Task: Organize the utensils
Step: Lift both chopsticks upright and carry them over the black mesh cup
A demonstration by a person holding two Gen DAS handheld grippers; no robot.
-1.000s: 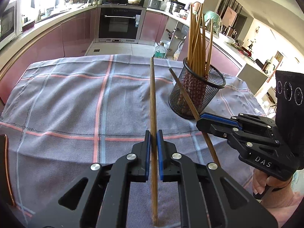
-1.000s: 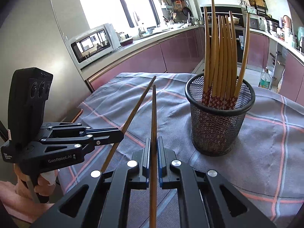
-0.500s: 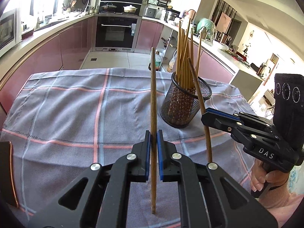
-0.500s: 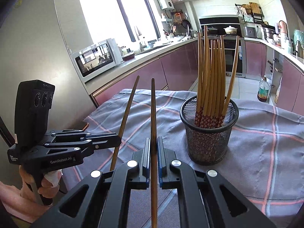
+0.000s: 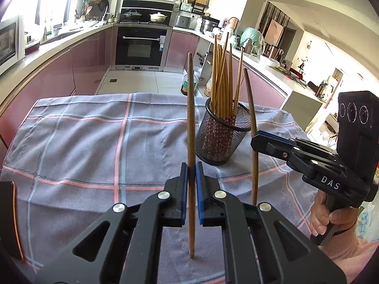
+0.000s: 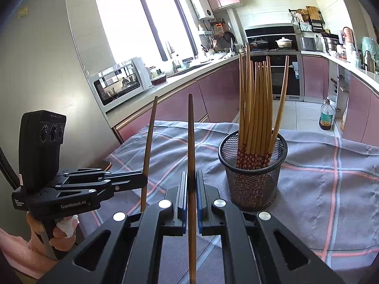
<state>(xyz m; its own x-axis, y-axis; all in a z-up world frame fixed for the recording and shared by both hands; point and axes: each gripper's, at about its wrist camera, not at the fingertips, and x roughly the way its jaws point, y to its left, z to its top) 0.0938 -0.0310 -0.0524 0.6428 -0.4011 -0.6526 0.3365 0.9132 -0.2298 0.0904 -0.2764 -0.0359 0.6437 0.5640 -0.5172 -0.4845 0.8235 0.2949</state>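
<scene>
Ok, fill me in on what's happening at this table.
A person is sorting chopsticks with two handheld grippers. The left gripper is shut on one chopstick, held upright. The right gripper is shut on a second chopstick, also upright. Both hover over the checked cloth, short of the mesh holder, which already holds a bunch of chopsticks. Neither held chopstick is in it yet.

The left gripper (image 5: 191, 172) and right gripper (image 6: 191, 184) both have their jaws closed on something thin, fingers level and pointing forward, each handle gripped from below by a hand (image 5: 331, 215).
</scene>
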